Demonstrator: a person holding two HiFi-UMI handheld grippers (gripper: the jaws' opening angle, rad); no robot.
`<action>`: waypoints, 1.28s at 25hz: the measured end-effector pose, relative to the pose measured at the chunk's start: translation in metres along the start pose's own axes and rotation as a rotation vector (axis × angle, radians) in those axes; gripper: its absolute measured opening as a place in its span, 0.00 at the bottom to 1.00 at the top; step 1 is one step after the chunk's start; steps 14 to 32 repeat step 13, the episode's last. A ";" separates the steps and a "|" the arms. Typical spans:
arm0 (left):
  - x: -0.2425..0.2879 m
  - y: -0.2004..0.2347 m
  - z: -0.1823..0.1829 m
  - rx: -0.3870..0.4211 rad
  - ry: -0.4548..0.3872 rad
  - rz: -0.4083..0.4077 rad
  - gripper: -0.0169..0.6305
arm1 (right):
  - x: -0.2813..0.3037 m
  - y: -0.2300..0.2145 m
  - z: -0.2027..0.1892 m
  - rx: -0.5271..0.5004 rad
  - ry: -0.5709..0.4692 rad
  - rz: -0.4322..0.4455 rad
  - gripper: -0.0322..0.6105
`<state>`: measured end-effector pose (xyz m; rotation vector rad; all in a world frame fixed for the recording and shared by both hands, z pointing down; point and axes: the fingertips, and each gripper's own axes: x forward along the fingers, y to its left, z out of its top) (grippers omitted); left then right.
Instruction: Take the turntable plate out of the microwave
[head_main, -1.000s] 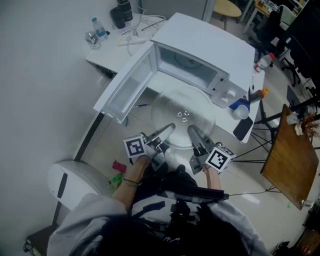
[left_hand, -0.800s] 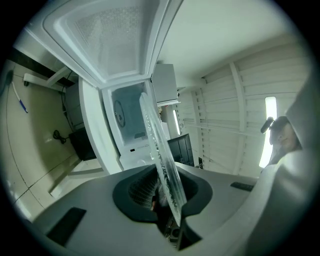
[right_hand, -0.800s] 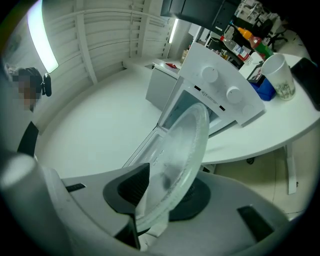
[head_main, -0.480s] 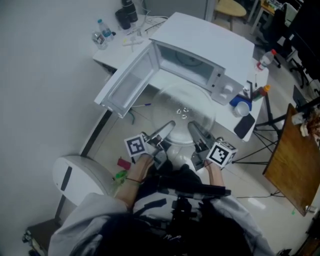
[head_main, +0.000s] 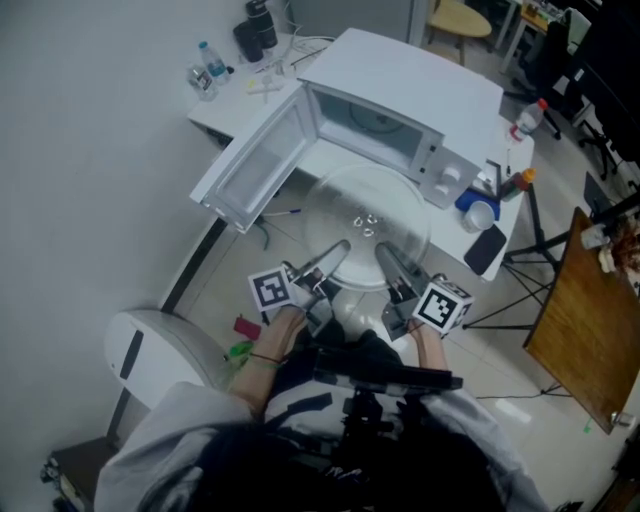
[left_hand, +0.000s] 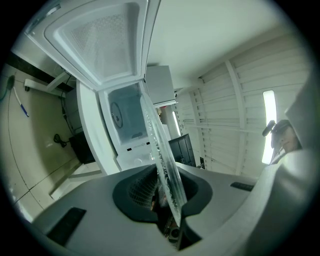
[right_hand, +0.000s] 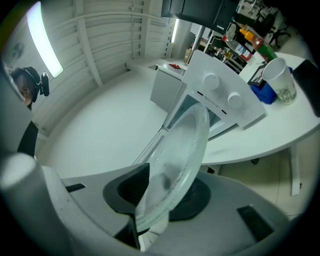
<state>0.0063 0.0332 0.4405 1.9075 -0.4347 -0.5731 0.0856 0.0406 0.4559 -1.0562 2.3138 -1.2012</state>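
Note:
A clear glass turntable plate (head_main: 366, 225) hangs in the air in front of the white microwave (head_main: 410, 95), outside its cavity. The microwave door (head_main: 258, 165) stands swung open to the left. My left gripper (head_main: 335, 256) is shut on the plate's near left rim and my right gripper (head_main: 386, 258) on its near right rim. In the left gripper view the plate (left_hand: 161, 150) runs edge-on between the pads of the gripper (left_hand: 167, 194). The right gripper view shows the plate (right_hand: 177, 150) tilted in that gripper (right_hand: 162, 197), with the microwave (right_hand: 215, 100) behind.
On the white table (head_main: 320, 165), right of the microwave, stand a white cup (head_main: 481, 215), a blue holder, a black phone (head_main: 485, 251) and bottles (head_main: 522, 184). A water bottle (head_main: 210, 62) stands at the back left. A white bin (head_main: 150, 355) is on the floor.
Both grippers keep their hold on the plate. The plate and grippers have barely shifted in the head view; the view itself has drifted slightly.

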 end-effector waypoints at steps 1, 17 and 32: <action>0.001 -0.001 -0.001 0.002 0.004 -0.002 0.09 | -0.002 0.000 0.000 0.003 -0.002 -0.003 0.20; -0.001 -0.003 -0.008 0.006 0.012 0.001 0.09 | -0.009 -0.002 -0.006 0.002 -0.006 0.021 0.20; -0.001 -0.003 -0.008 0.006 0.012 0.001 0.09 | -0.009 -0.002 -0.006 0.002 -0.006 0.021 0.20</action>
